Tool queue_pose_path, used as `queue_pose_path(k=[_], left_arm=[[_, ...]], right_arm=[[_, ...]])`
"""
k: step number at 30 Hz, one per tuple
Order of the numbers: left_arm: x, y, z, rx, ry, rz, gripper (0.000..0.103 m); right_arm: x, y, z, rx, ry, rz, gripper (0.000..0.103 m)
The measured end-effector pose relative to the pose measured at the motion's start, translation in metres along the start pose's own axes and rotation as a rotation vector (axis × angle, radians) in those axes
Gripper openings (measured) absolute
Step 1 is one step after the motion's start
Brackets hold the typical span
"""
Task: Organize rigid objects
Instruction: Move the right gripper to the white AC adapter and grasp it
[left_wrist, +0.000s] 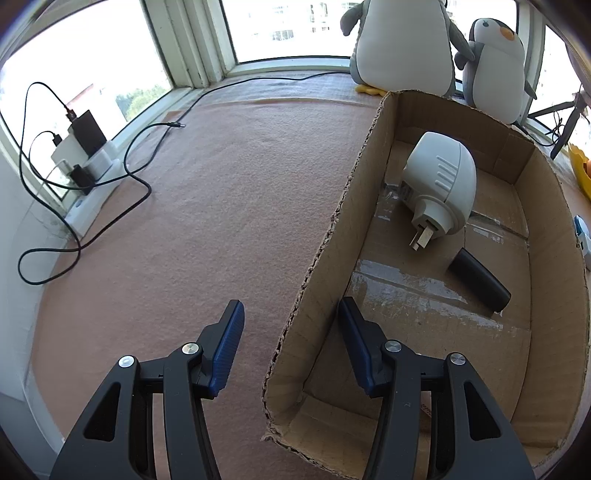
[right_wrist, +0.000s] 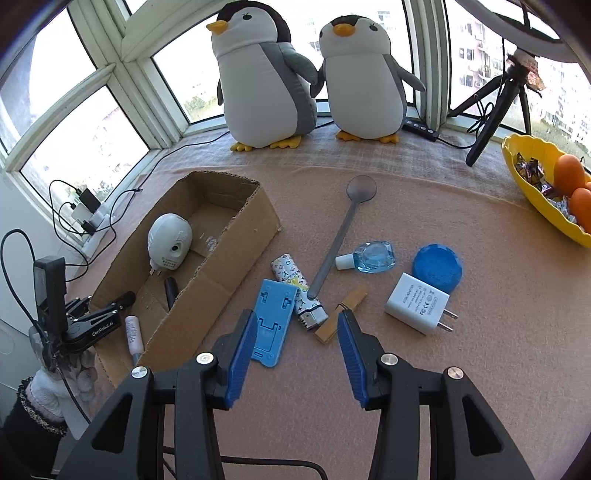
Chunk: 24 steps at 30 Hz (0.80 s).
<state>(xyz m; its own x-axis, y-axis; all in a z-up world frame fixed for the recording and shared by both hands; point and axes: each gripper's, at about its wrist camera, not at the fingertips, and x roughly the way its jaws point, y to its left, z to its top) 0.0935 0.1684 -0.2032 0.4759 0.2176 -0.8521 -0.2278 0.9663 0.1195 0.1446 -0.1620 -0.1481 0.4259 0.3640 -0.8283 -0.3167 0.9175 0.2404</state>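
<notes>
- Pink felt table by bay windows; two plush penguins at the back.
- One cardboard box holds two items; seven loose items lie to its right.
- Left gripper jaws released astride the box wall; right gripper jaws released, empty.

A pinkish felt mat covers the ledge and carries a cardboard box, blue stand, patterned lighter, grey spoon, clothespin, clear blue bottle, blue lid and white adapter. Farther back: two plush penguins, a tripod, a yellow bowl. Cables trail at left.
</notes>
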Motion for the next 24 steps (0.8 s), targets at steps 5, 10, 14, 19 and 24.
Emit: queue_pose_path(k=[5, 10, 14, 19, 24], left_arm=[[0.000, -0.001, 0.000, 0.004, 0.002, 0.012, 0.053], [0.000, -0.002, 0.000, 0.003, 0.003, 0.018, 0.053], [0.000, -0.003, 0.000, 0.005, 0.004, 0.025, 0.053], [0.000, -0.003, 0.000, 0.004, 0.004, 0.023, 0.053], [-0.001, -0.003, 0.000, 0.006, 0.003, 0.025, 0.053]], right_arm=[[-0.002, -0.038, 0.006, 0.004, -0.005, -0.048, 0.041], [0.005, -0.059, 0.013, -0.003, 0.014, -0.059, 0.041], [0.018, -0.066, 0.019, -0.019, 0.035, -0.064, 0.041], [0.034, -0.076, 0.027, 0.002, 0.059, -0.070, 0.041], [0.043, -0.081, 0.028, 0.030, 0.082, -0.040, 0.042]])
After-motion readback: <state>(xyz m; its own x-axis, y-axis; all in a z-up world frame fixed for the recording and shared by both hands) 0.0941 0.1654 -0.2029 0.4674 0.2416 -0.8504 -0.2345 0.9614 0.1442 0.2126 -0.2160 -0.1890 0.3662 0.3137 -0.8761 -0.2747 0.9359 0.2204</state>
